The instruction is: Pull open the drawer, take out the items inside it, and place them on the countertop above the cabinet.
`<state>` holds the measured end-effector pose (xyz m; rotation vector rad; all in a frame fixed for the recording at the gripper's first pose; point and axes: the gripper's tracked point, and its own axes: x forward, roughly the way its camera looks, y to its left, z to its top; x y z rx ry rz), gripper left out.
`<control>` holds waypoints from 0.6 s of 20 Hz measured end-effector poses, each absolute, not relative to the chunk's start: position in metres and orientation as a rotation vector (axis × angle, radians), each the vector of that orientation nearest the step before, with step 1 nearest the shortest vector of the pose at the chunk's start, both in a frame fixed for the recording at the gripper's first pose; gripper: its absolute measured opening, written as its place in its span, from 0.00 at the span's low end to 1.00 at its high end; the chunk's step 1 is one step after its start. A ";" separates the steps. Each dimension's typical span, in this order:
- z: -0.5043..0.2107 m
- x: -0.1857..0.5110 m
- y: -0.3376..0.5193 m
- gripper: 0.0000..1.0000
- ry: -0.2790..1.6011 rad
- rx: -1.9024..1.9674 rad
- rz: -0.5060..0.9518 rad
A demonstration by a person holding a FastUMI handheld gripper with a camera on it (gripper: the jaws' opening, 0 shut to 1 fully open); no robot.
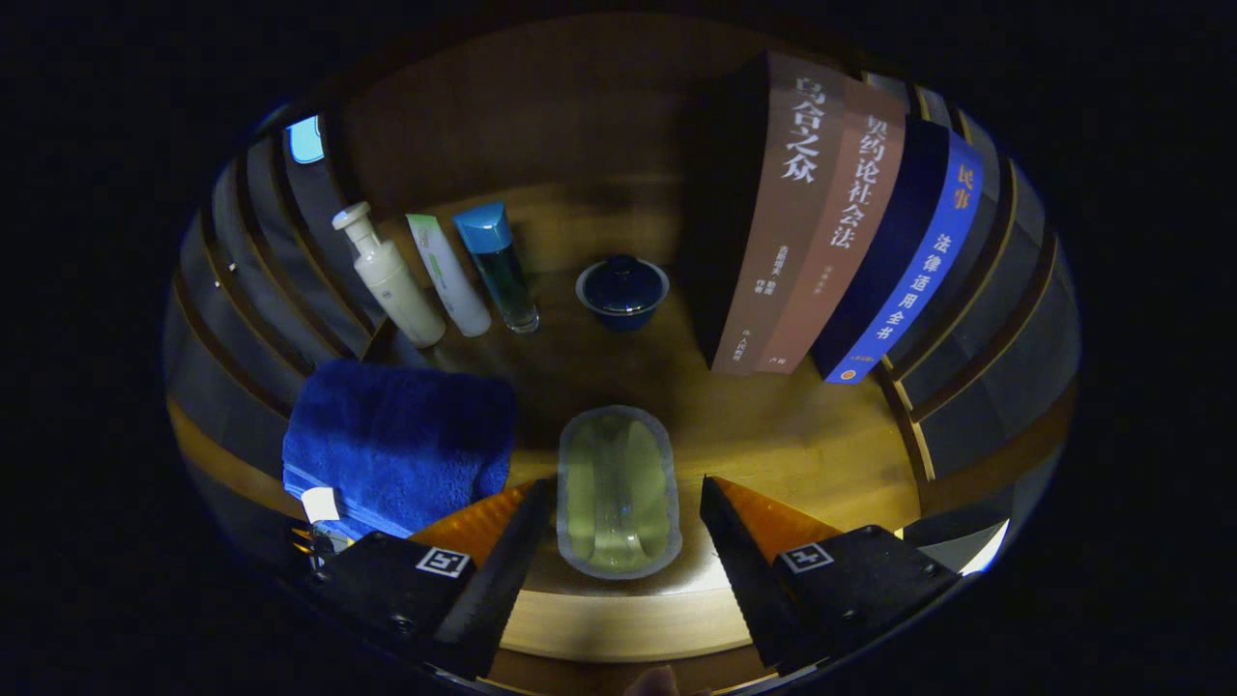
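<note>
Gripper (pixel 618 536) fingers stand spread wide above the wooden countertop (pixel 773 435), holding nothing. Between them lies a pale green sealed packet (pixel 618 493), touching neither finger. A folded blue towel (pixel 401 445) sits left of it; beyond stand three bottles (pixel 440 275), a dark lidded cup (pixel 621 290) and upright books (pixel 831 222).

from my seat i see a pale green translucent plastic packet (pixel 618 493) with a grey sealed rim on the warm yellow-brown wooden countertop (pixel 802 435). at ten o'clock from it, a deep blue fluffy towel (pixel 401 445). at twelve, a dark blue lidded ceramic cup (pixel 621 290). at eleven, a cream pump bottle (pixel 391 280), a white tube (pixel 449 275) with a green stripe, and a blue-capped clear bottle (pixel 498 261). at one, brown, tan and blue book spines (pixel 841 222).
</note>
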<state>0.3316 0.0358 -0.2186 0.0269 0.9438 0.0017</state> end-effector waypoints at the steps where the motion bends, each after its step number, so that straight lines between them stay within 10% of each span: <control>1: -0.211 0.329 0.037 0.99 0.906 0.028 0.010; 12: -0.099 0.205 0.014 0.99 0.315 0.058 -0.050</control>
